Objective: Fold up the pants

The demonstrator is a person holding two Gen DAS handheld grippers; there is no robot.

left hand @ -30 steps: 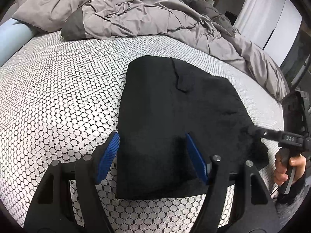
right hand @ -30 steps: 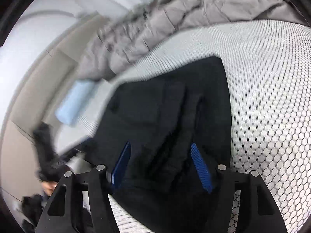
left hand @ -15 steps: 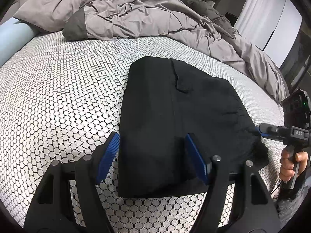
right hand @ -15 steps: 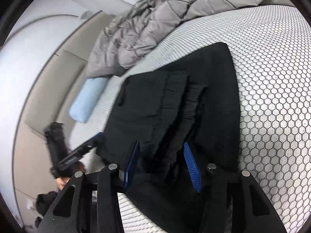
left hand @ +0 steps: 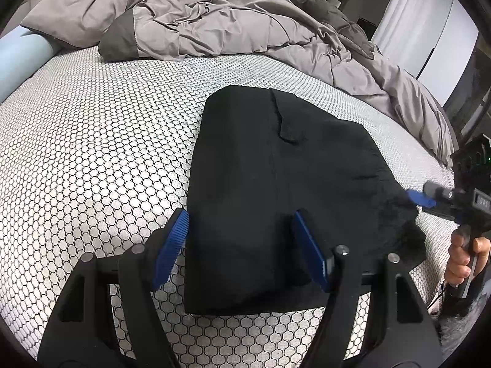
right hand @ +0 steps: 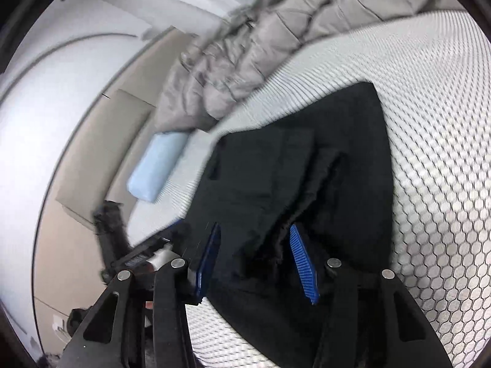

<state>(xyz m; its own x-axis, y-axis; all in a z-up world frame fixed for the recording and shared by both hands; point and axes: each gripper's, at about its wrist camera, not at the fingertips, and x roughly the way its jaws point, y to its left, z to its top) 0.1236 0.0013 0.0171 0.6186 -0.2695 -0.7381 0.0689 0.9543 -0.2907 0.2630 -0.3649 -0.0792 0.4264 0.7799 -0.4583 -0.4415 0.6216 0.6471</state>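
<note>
- Bed [left hand: 92, 159]: honeycomb-pattern cover, grey duvet [left hand: 214, 21] bunched along the far side, pale blue pillow [right hand: 156, 170] at the head end.
- Pants [left hand: 276, 202]: black, lying on the bed cover near my edge as a compact, roughly rectangular stack, pocket flap facing up. My read: main folds are done.
- What's left, as I judge it: the right-hand edge is ragged, layers fanned out and bunched rather than flush. Needs one tidy-up or a final fold, then release.
- Left gripper [left hand: 245, 251]: pads spread wide, hovering over the near end of the stack, nothing between them. One pad sits about at the stack's left edge.
- Right gripper [right hand: 257, 260]: fingers partly apart, straddling the bunched layers at the ragged edge. Right view is motion-blurred, so I cannot tell if the pads actually pinch the cloth.
- Containers: none in view, nothing to report.
</note>
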